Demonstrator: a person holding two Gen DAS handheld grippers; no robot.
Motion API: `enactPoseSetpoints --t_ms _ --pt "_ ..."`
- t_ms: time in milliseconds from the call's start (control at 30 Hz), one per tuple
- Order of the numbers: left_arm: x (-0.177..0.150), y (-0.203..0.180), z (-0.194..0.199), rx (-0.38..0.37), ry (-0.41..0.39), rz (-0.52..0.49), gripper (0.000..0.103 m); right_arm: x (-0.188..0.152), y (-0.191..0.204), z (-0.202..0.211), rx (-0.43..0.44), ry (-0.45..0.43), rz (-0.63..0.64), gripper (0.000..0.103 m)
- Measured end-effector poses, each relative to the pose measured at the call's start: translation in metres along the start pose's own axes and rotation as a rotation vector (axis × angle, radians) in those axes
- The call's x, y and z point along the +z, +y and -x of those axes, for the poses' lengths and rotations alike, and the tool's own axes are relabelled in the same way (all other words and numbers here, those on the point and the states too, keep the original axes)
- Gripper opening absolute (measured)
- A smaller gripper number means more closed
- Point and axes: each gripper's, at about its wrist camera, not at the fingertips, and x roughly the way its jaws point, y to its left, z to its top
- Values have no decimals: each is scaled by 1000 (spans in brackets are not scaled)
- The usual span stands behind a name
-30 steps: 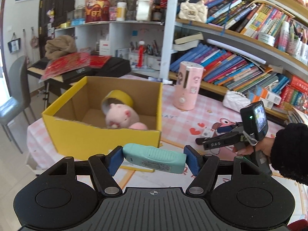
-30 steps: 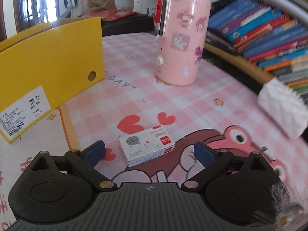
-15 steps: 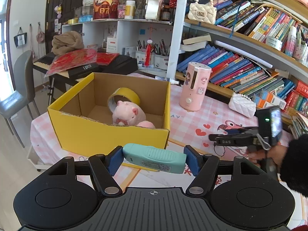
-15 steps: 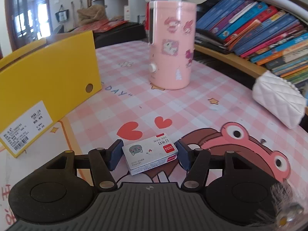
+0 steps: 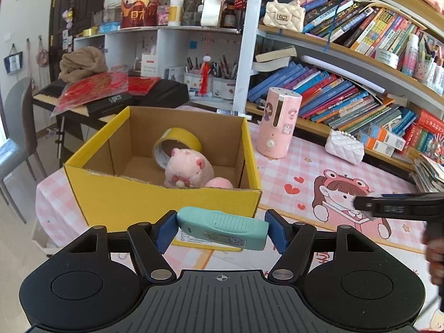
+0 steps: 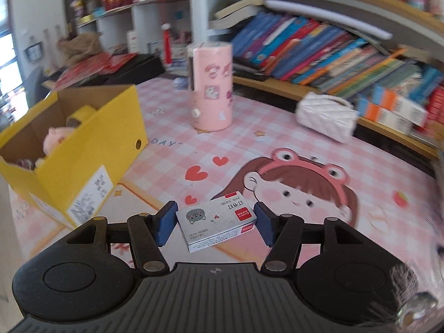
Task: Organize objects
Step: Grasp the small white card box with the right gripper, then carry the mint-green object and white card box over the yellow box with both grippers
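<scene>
The left gripper (image 5: 222,229) is clamping a mint-green case (image 5: 223,227) crosswise between its two blue pads, one pad pressing on each end. Just ahead of it a yellow cardboard box (image 5: 155,198) is sitting open on the pink checked tablecloth (image 5: 291,163). Inside the box a pink plush toy (image 5: 186,170) is lying toward the near right, and a roll of yellow tape (image 5: 177,141) is leaning behind it. Beyond the box and to the right a pink cylinder with stickers (image 5: 277,123) is standing upright, with a small white quilted purse (image 5: 344,147) farther right, near the bookshelf (image 5: 347,88).

The right gripper (image 6: 215,223) is gripping a small white staple box (image 6: 215,220) with a cat face and a red label, its pads pressing both short ends. The staple box is sitting skewed in the grip, held off the tablecloth (image 6: 172,149). To this gripper's left the yellow box (image 6: 94,149) is showing its labelled end wall, with the plush toy (image 6: 55,137) peeking over the rim. Straight ahead the pink cylinder (image 6: 212,88) is standing, and the white purse (image 6: 324,116) is lying ahead to the right.
</scene>
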Motion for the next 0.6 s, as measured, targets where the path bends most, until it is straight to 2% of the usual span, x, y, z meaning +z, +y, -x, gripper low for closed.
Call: enactPoseSetpoints --t_ms 233,333,600 --pt "-4 22 9 -71 1 -36 69 -19 34 59 -95 -24 -148 58" --pt "-8 32 17 -102 8 -54 69 -34 54 74 -147 -23 -161 58" --pt "-22 61 36 -166 30 -107 69 -70 105 93 -180 18 -167 58"
